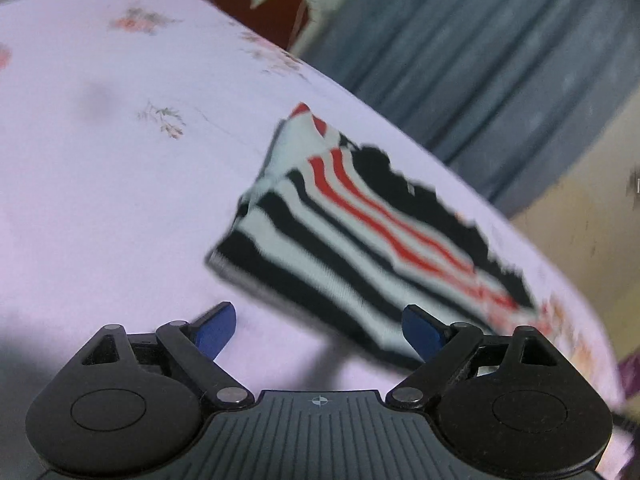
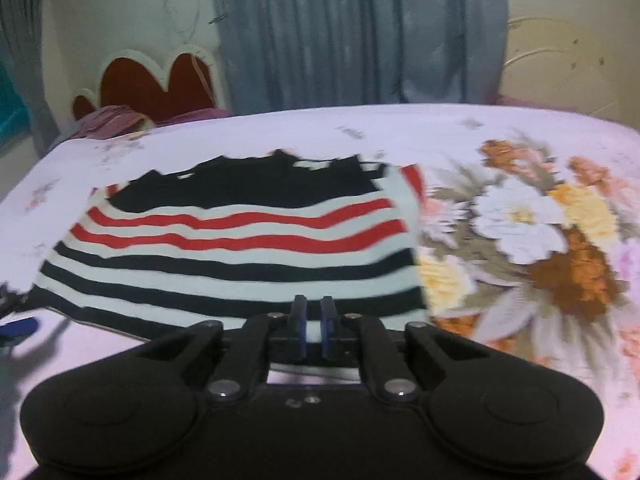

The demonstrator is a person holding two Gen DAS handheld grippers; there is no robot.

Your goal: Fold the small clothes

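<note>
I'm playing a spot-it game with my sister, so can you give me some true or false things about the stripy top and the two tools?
1. The left tool is wide open. True.
2. The stripy top has green stripes. False: its stripes are red, black and white.
3. The top lies on a bedsheet printed with flowers. True.
4. The right tool is spread wide apart. False: its two fingers are drawn close together at the near edge of the top; whether they pinch the cloth cannot be told.
5. The curtain behind the bed is bright yellow. False: it is grey-blue.
</note>
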